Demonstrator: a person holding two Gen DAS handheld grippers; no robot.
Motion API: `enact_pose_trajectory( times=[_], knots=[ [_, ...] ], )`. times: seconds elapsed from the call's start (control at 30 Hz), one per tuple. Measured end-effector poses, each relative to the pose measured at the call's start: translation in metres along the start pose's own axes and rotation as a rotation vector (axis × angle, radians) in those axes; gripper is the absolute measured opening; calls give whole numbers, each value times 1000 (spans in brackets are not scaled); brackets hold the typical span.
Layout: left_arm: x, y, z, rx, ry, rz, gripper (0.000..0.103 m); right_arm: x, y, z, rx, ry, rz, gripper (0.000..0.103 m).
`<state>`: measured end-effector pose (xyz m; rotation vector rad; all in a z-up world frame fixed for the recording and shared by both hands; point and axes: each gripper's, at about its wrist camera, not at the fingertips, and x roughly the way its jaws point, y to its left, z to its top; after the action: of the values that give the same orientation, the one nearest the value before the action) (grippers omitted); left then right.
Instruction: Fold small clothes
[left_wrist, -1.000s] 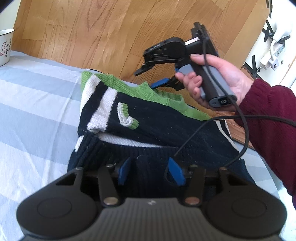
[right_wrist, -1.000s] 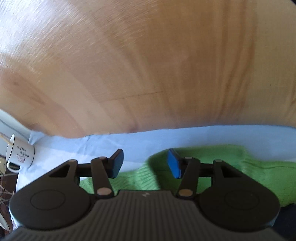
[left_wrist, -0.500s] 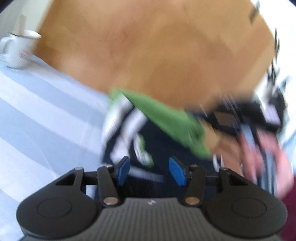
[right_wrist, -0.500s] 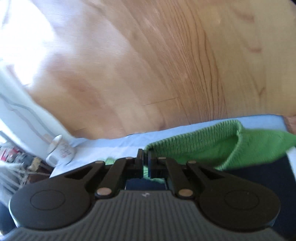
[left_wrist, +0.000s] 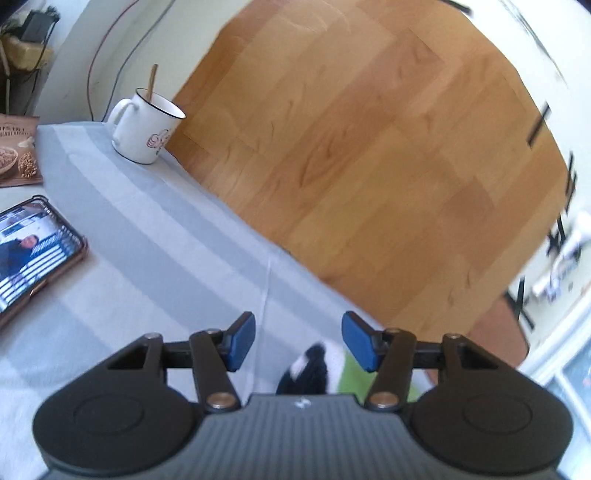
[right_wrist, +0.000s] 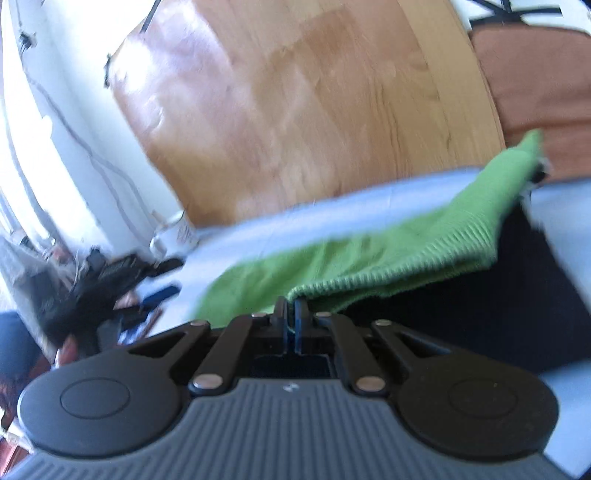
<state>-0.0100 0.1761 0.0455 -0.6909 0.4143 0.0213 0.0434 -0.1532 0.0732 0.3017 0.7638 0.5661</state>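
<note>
A small knitted sweater (right_wrist: 388, 254), navy with a green ribbed hem and white stripes, lies on the striped blue-grey tablecloth (right_wrist: 332, 210). My right gripper (right_wrist: 291, 314) is shut on the green hem and holds it stretched above the navy body. In the left wrist view only a scrap of the sweater (left_wrist: 314, 373) shows, low between the fingers. My left gripper (left_wrist: 297, 339) hovers over the tablecloth (left_wrist: 155, 258) with its jaws opening and nothing pressed between the blue pads. The left gripper (right_wrist: 110, 280) also appears blurred at the left of the right wrist view.
A white enamel mug (left_wrist: 146, 125) with a wooden stick stands at the table's far corner. A lit phone (left_wrist: 29, 254) lies at the left, beside a printed packet (left_wrist: 18, 151). Wooden floor (left_wrist: 369, 166) lies beyond the table edge.
My right gripper shut on the green hem and pulled it up and sideways. My left gripper swung left off the sweater, now facing the mug and the phone.
</note>
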Motion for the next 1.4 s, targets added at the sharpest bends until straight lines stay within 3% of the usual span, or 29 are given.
enact_pose_trajectory(
  times=[0.13,0.27,0.37,0.5,0.57,0.67,0.73,0.77,0.83,0.87,0.93,1.1,1.2,1.27,1.3,1.37,1.4],
  knots=[
    [1,-11,-22,103,37,3,55,11,5,-31,-2,68,14,10],
    [8,-18,-39,181,108,-16,57,6,-22,-23,74,125,68,17],
    [9,-22,-46,213,126,-29,58,-27,-47,-5,90,6,48,30],
    [10,-30,-51,240,137,-49,66,-63,-98,24,188,-210,-122,43],
    [10,-34,-53,249,144,-54,71,-63,-128,35,262,-259,-191,48],
    [13,-39,-55,264,159,-50,67,-48,-168,38,383,-253,-229,48],
    [17,-42,-55,275,177,-35,43,-31,-182,39,433,-239,-214,47],
    [20,-43,-56,280,186,-21,37,-24,-182,40,428,-233,-209,47],
    [25,-45,-56,292,201,-1,12,-5,-182,44,390,-201,-194,32],
    [28,-46,-55,295,214,4,11,2,-181,47,370,-182,-202,14],
    [31,-46,-47,287,237,3,10,2,-171,52,345,-177,-201,11],
    [32,-31,-6,181,250,-34,10,-38,-137,43,301,-216,-125,10],
    [42,-34,-13,236,264,19,10,-42,-131,24,261,-205,-179,11],
    [53,-36,-28,269,291,67,11,-26,-145,13,308,-146,-215,16],
    [56,-36,-33,288,288,85,14,-16,-153,7,341,-104,-229,17],
    [52,-40,-37,330,263,111,20,-14,-158,2,369,-116,-215,18],
    [48,-40,-36,332,259,115,29,-16,-160,6,383,-105,-206,22]
  ],
)
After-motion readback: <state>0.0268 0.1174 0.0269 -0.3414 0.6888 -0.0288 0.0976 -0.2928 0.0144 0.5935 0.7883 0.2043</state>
